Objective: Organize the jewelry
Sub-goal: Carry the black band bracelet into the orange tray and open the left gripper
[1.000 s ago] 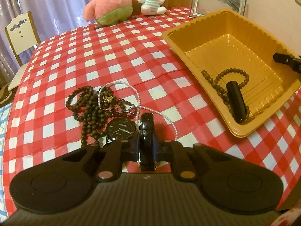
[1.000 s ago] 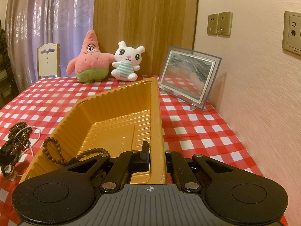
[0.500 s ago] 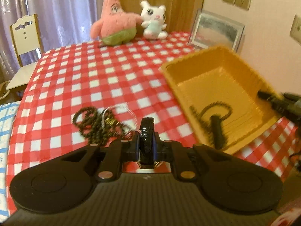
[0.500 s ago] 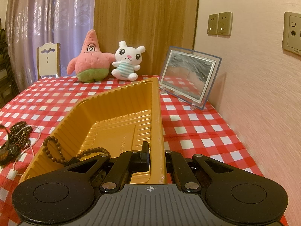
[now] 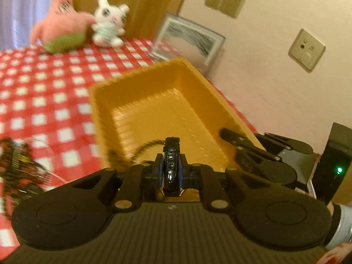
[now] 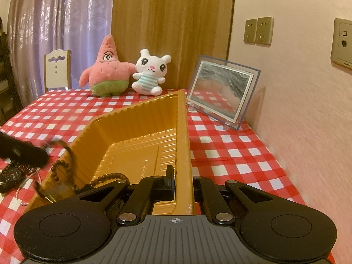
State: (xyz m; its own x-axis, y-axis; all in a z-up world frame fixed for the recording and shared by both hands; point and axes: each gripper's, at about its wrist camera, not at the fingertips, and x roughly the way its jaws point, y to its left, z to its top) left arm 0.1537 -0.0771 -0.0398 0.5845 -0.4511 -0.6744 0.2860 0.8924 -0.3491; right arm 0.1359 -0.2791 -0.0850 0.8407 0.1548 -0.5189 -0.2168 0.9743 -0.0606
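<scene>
Over the near end of the yellow plastic tray [image 5: 140, 101], the left gripper [image 5: 172, 171] is pinching a black watch strap [image 5: 172, 154], presumably bound for the tray beside the wooden bead bracelet [image 6: 105, 178]. The right gripper [image 6: 182, 182] is clamping the tray's rim, apparently steadying it. No readable lettering anywhere.

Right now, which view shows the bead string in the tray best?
The right wrist view: the bead string is sharp there, draped over the tray's near left wall onto its floor. The left wrist view is motion-blurred and shows only a dark arc of it, partly hidden behind the left gripper and the watch strap it holds.
</scene>
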